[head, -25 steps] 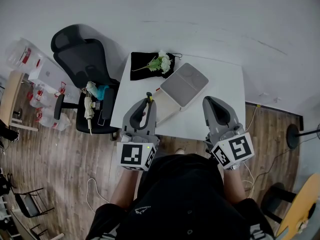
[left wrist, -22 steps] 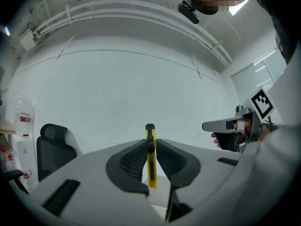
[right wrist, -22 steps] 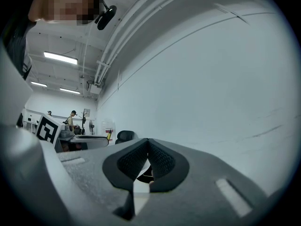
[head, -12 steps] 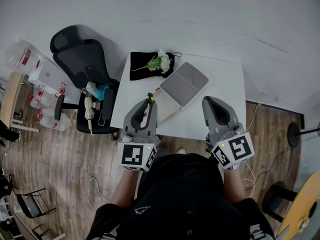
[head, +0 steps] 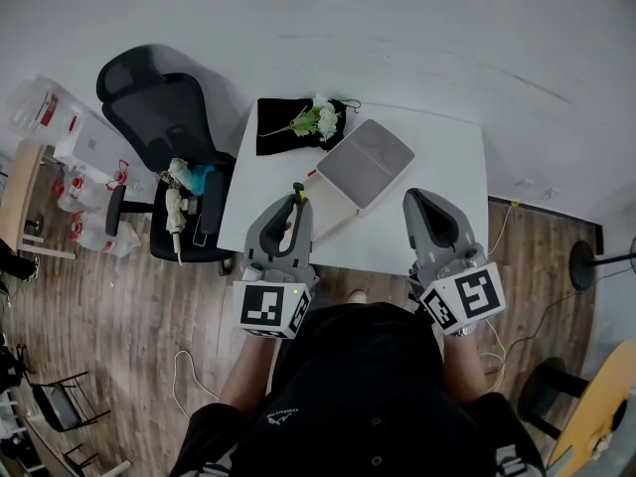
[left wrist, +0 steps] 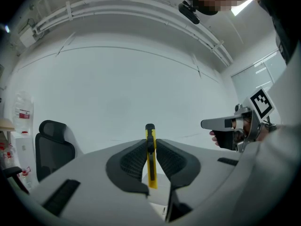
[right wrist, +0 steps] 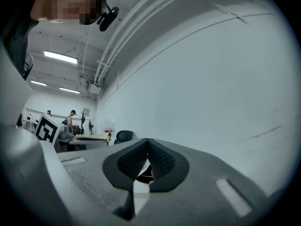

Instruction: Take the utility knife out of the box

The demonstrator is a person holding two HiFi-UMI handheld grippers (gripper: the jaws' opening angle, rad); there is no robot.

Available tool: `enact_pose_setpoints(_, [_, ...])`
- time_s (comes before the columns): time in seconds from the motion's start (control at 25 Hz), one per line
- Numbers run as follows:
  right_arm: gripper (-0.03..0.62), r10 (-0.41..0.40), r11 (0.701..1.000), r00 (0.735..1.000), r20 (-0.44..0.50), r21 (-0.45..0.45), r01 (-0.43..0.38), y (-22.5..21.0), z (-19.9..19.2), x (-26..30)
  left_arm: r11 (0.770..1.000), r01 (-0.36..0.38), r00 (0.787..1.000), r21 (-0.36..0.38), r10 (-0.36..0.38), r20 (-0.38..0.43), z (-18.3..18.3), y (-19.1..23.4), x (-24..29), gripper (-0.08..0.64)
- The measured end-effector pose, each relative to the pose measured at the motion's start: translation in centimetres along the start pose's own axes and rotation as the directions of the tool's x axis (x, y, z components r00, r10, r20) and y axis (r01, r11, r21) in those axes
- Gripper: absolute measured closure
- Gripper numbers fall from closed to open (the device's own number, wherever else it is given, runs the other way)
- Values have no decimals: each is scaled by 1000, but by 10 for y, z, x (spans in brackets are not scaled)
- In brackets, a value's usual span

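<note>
Wood floor [head: 109,316]: surrounds the work area in the head view.

Table [head: 442,162]: white, rectangular, set against a pale wall.

Chair [head: 159,107]: black office chair, just beside the table's left edge. Small items lie on its seat; they cannot be identified.

Box [head: 366,167]: white with a grey top, lying at an angle near the table's centre.

Cloth [head: 283,132]: black, flat on the far-left corner of the table, just beside the box.

Left gripper [head: 295,205]: held above the table's near-left part. Jaws clamped on the knife; in the left gripper view [left wrist: 150,142] both pads press against its flat sides.

Right gripper [head: 424,207]: held above the table's near-right part, well apart from the left one. In the right gripper view [right wrist: 147,144] the jaws are closed tip to tip with nothing between them. It also appears at the right of the left gripper view [left wrist: 221,123].

Flowers [head: 318,122]: white blooms on a green stem, lying on the cloth.

Knife [head: 296,195]: yellow body, black slider. Located outside the box, near its near-left edge, raised off the table. In the left gripper view [left wrist: 151,166] it stands upright, its black end projecting past the jaw tips.
</note>
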State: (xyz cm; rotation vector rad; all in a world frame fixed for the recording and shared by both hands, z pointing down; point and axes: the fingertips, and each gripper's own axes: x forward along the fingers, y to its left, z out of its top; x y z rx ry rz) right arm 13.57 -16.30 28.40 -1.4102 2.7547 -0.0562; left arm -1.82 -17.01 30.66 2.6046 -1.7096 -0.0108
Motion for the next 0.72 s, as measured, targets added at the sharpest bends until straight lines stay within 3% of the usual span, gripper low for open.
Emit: enact_pose_setpoints(0.72, [588,-2,1000,1000,-15,-8,2,3,-3,3,1000,19,1000,-12,-20,-14,-5,2,3,499])
